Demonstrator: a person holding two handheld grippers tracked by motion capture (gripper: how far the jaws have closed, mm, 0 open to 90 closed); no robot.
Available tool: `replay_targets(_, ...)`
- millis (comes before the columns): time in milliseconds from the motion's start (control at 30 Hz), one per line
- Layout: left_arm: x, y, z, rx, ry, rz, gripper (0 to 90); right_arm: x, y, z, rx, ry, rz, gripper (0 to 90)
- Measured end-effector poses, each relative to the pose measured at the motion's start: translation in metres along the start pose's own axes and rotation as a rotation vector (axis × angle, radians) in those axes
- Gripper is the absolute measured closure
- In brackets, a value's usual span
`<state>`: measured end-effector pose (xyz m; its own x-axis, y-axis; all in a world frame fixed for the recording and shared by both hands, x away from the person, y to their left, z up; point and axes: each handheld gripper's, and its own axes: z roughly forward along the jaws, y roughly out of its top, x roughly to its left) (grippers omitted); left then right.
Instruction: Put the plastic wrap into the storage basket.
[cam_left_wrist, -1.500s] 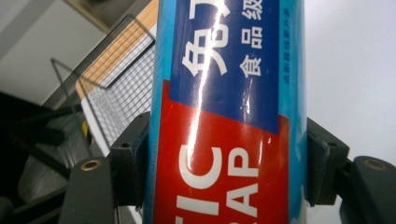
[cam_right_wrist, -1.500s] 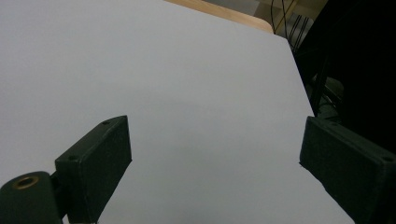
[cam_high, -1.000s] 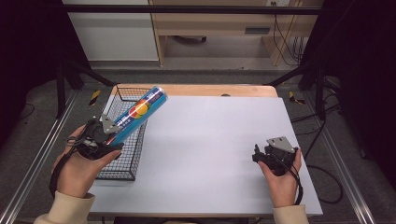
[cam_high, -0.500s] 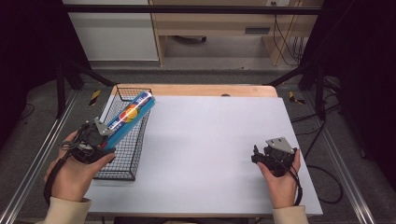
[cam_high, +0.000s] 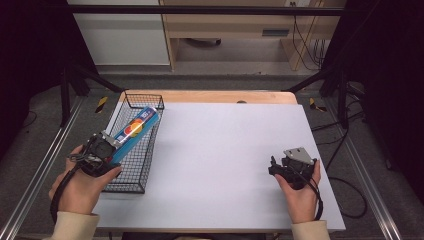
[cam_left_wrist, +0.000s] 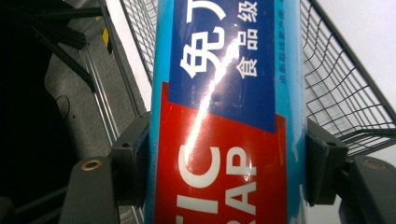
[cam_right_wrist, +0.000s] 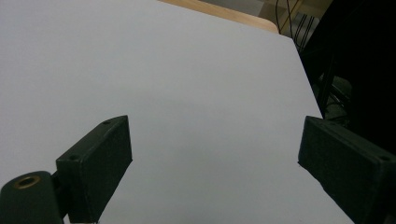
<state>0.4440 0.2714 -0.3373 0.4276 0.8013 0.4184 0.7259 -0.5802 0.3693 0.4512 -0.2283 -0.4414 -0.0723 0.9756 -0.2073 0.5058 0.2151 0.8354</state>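
Dark floor and black frame rails surround the white bench (cam_high: 225, 165), with a wooden edge showing along its far side. At the bench's left edge sits a black wire basket (cam_high: 134, 170), and over it we see our left hand-held gripper (cam_high: 112, 150) clamped around a blue box of plastic wrap (cam_high: 135, 131), jaws pressed on both of its long sides. The box slants up and away toward the basket's far end, its near part low over the mesh; we judge it is being lowered in, or lifted out, lengthwise so it fits between the walls. Our right hand-held gripper (cam_high: 273, 167) rests at the near right of the bench, well apart from the basket. Its own view shows both jaws spread wide with nothing between them, which the high view cannot settle. Likewise the left gripper view gives the red-and-blue label and the firm grip on the box.
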Motion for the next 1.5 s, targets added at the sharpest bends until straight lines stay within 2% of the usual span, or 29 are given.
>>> replay_targets(233,0.004,0.005,0.002,0.035,0.032,-0.018,32.0,0.001,0.000,0.000,-0.001,0.002,-0.007,10.2)
replay_targets(367,0.003,0.008,0.009,0.060,0.053,-0.028,32.0,0.001,0.000,0.001,0.005,0.008,-0.003,10.2)
replay_targets(400,0.004,0.008,0.010,0.071,0.052,-0.019,32.0,0.001,-0.001,0.001,0.005,0.008,-0.002,10.2)
replay_targets(433,0.003,0.009,0.013,0.070,0.052,-0.032,31.9,0.001,0.000,0.002,0.004,0.008,-0.004,10.3)
replay_targets(800,0.001,0.020,0.022,0.109,0.065,-0.043,32.0,0.001,-0.001,0.001,0.009,0.009,-0.007,10.8)
replay_targets(1000,-0.001,0.020,0.031,0.140,0.064,-0.048,32.0,0.000,-0.001,0.002,0.010,0.013,-0.005,10.9)
replay_targets(1133,-0.001,0.021,0.036,0.154,0.037,-0.059,32.0,0.001,-0.001,0.002,0.009,0.012,-0.015,10.9)
replay_targets(1233,0.000,0.022,0.038,0.163,0.039,-0.061,32.0,0.002,-0.001,0.002,0.014,0.016,-0.015,10.9)
replay_targets(1500,-0.001,0.024,0.043,0.212,0.032,-0.032,32.0,0.002,-0.001,0.002,0.015,0.021,-0.016,11.6)
